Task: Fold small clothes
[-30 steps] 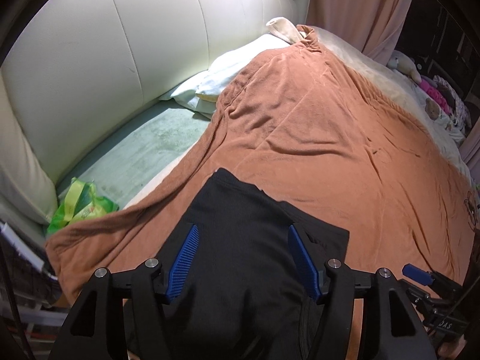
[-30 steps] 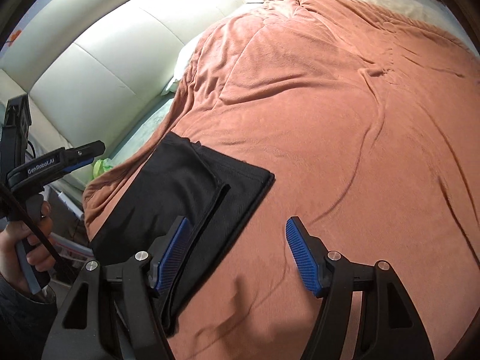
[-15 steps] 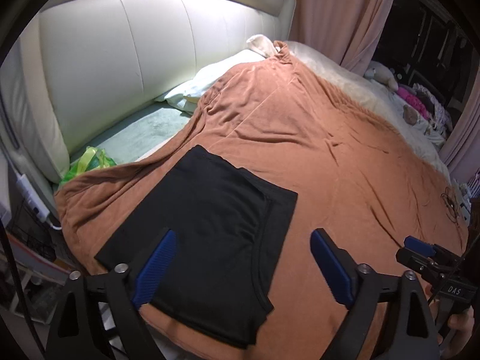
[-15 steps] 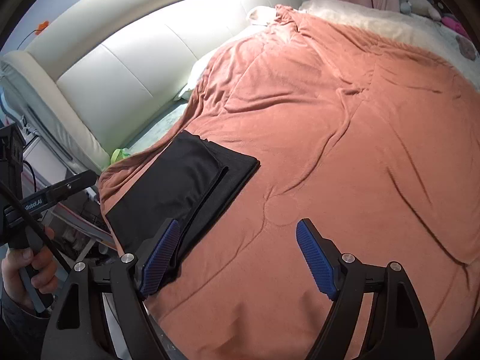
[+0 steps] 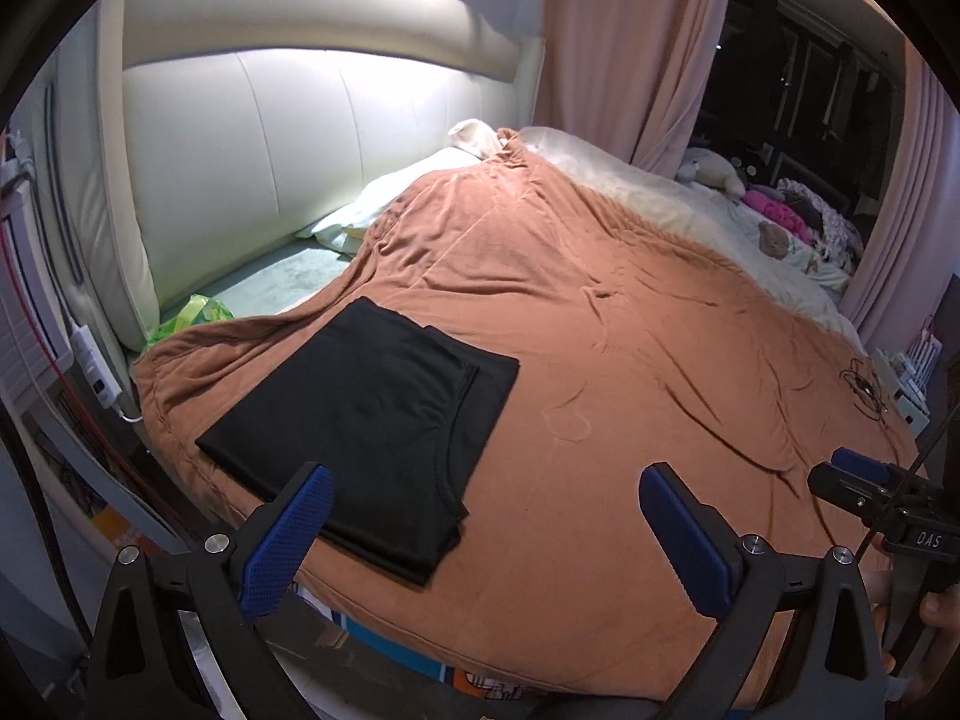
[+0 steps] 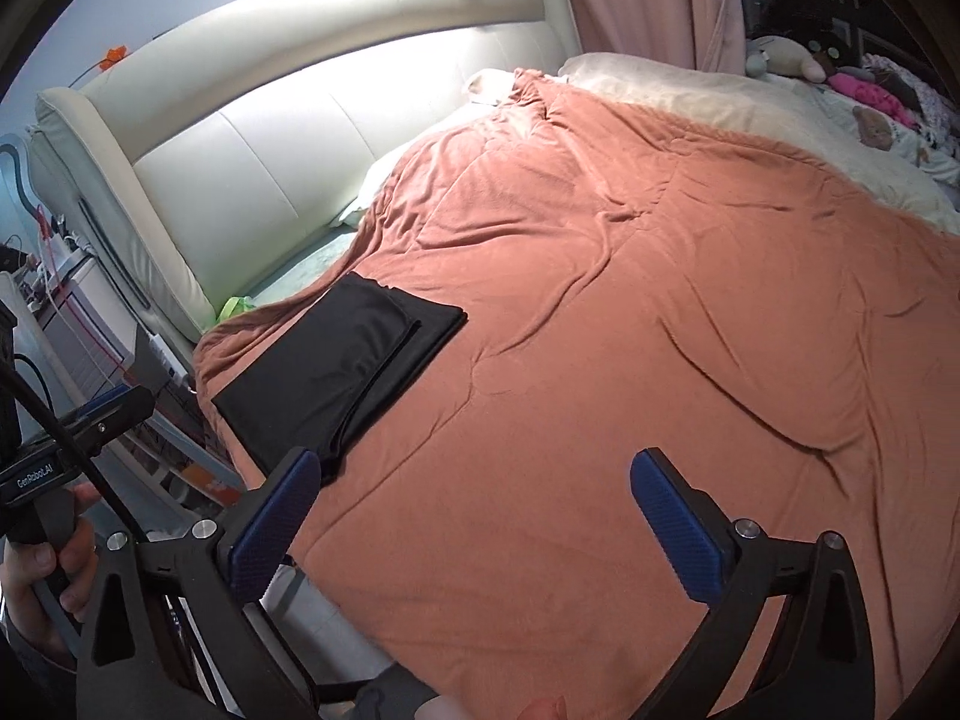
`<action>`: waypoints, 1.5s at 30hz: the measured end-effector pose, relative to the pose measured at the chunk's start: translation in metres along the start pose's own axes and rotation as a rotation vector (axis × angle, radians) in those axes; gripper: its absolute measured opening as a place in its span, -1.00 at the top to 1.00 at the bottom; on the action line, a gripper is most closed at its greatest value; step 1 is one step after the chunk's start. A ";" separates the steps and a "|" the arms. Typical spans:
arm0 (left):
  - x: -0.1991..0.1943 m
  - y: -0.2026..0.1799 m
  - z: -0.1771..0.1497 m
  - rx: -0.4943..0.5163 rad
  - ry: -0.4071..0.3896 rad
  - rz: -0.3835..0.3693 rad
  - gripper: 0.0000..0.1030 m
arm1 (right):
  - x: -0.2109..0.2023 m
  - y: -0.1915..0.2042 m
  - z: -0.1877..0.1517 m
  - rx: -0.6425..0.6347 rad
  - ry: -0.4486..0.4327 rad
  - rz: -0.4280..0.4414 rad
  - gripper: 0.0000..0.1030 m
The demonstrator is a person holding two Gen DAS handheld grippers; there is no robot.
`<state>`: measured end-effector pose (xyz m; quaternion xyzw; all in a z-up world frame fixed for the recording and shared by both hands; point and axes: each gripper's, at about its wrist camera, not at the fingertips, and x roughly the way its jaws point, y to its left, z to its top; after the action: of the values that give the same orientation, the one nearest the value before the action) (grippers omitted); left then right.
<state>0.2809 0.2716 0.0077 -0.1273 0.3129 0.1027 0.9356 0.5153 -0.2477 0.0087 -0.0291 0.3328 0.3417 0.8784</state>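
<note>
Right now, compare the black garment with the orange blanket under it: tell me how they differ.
The black garment is small, folded into a neat rectangle with layered edges; the orange blanket is far larger, spread open across the bed. The garment lies smooth, while the blanket shows creases and ripples. The garment sits near the blanket's corner. Both are soft fabric, and neither gripper touches them.

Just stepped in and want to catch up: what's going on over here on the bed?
A person with a gripper in each hand is folding small clothes. A black garment lies folded flat on the orange blanket near the bed's corner. The left gripper and right gripper hold nothing; their jaws are opening, both clear of the cloth.
</note>
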 end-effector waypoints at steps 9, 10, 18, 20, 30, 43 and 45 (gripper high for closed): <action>-0.049 -0.041 -0.043 0.047 -0.048 -0.059 -0.99 | -0.070 0.003 -0.050 0.020 -0.046 -0.037 -1.00; -0.055 -0.046 -0.049 0.056 -0.052 -0.069 -0.99 | -0.078 0.002 -0.056 0.023 -0.051 -0.041 -1.00; -0.099 -0.078 -0.085 0.138 -0.108 -0.102 -0.99 | -0.139 -0.003 -0.107 0.047 -0.123 -0.058 -1.00; -0.108 -0.084 -0.096 0.153 -0.114 -0.114 -0.99 | -0.153 -0.002 -0.121 0.041 -0.138 -0.078 -1.00; -0.144 -0.112 -0.151 0.219 -0.143 -0.155 -0.99 | -0.202 -0.001 -0.185 0.044 -0.182 -0.126 -1.00; -0.160 -0.116 -0.188 0.224 -0.147 -0.147 -0.99 | -0.232 -0.005 -0.239 0.079 -0.223 -0.152 -1.00; -0.161 -0.116 -0.193 0.226 -0.143 -0.144 -0.99 | -0.233 -0.004 -0.244 0.084 -0.223 -0.157 -1.00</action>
<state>0.0785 0.0857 -0.0229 -0.0356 0.2452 0.0084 0.9688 0.2534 -0.4543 -0.0409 0.0198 0.2439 0.2590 0.9344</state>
